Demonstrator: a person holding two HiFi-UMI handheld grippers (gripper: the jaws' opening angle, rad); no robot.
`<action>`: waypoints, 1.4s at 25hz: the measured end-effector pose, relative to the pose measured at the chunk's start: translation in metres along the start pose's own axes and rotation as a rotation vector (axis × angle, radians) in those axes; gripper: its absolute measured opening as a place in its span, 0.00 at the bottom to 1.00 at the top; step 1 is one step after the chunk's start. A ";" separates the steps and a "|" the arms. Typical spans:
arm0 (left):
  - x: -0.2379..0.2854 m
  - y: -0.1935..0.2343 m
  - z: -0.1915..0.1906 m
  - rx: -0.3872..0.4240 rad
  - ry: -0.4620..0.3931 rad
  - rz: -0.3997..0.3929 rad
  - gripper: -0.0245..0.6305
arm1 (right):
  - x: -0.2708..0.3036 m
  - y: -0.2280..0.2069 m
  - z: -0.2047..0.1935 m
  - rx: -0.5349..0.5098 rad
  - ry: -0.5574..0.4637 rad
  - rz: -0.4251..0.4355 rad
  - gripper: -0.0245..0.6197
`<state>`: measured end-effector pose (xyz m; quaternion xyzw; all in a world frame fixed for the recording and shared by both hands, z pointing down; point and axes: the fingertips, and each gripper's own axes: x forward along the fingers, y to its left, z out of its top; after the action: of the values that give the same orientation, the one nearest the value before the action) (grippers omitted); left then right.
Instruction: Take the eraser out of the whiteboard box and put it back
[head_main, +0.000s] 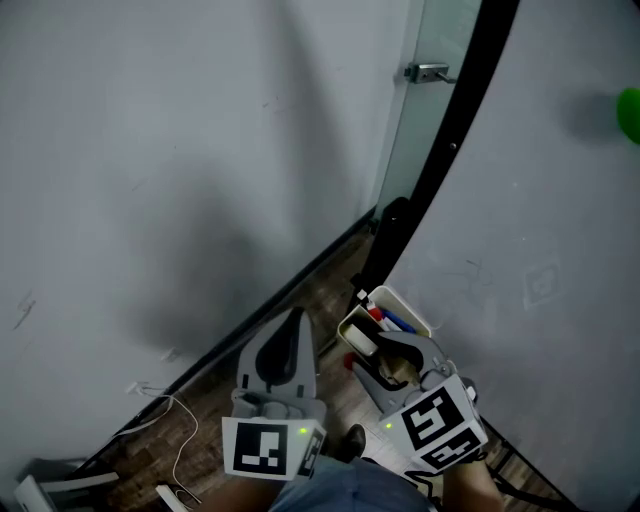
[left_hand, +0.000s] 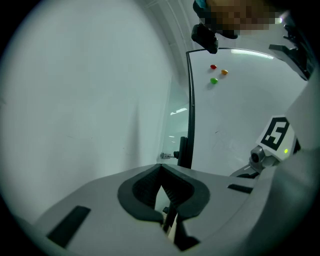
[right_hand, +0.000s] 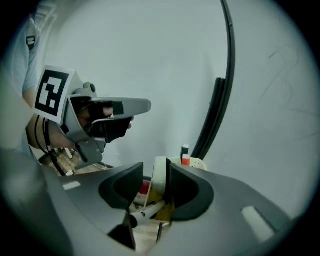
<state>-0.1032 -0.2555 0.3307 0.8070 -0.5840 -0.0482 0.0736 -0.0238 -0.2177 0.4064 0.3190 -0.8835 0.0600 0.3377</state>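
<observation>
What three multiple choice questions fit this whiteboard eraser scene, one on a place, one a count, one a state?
1. Where is the eraser? A on the floor; B between the jaws of the right gripper; C on a chair.
2. How many magnets dot the whiteboard in the left gripper view? A one; B three; C six.
3. How is the left gripper? A shut, empty; B wide open; C shut on a marker.
Key: B, it stands in their open gap; B, red, orange and green; A, its jaws meet with nothing between.
</observation>
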 end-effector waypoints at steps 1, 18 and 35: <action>-0.003 -0.001 0.003 0.006 -0.011 0.007 0.05 | -0.005 0.001 0.003 0.004 -0.020 0.003 0.29; -0.049 -0.046 0.045 0.107 -0.116 0.003 0.05 | -0.131 -0.020 0.079 0.173 -0.677 -0.133 0.04; -0.064 -0.068 0.054 0.138 -0.142 -0.012 0.05 | -0.156 -0.017 0.084 0.138 -0.745 -0.184 0.04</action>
<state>-0.0688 -0.1779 0.2652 0.8082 -0.5847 -0.0656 -0.0239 0.0283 -0.1769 0.2415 0.4187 -0.9072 -0.0314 -0.0245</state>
